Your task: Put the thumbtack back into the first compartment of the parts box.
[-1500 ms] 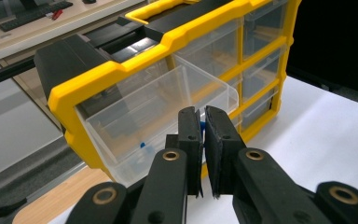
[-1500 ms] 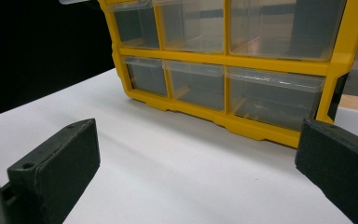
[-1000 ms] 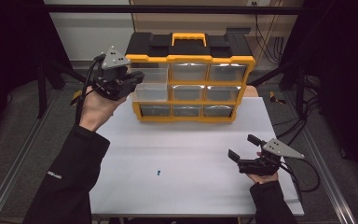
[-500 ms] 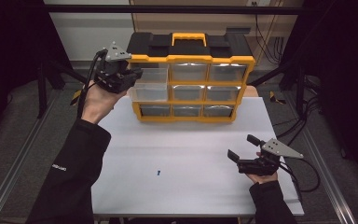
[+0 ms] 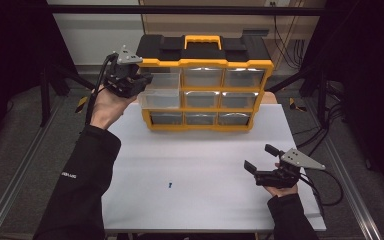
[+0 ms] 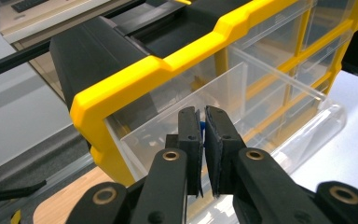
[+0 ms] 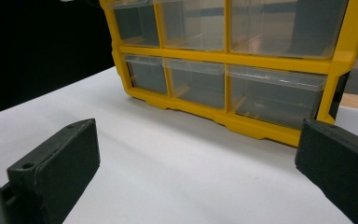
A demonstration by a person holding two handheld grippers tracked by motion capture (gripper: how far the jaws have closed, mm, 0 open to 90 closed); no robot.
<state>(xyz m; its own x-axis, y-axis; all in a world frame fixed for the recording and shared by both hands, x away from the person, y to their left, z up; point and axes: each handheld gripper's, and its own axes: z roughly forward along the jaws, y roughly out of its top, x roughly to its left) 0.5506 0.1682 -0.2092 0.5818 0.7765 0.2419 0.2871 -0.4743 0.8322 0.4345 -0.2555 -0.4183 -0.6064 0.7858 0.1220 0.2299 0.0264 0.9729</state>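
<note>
while raised, left tongs (image 6: 203, 135) pinch blue bit (image 6: 201, 127) over drawer (image 6: 242, 88).

One drawer organizer (image 5: 207, 90) with nine clear drawers, and perhaps two small blue parts (image 5: 170, 185).

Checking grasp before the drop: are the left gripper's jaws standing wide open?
No. In the left gripper view the left gripper is nearly shut, pinching a small blue piece above the pulled-out clear drawer.
</note>
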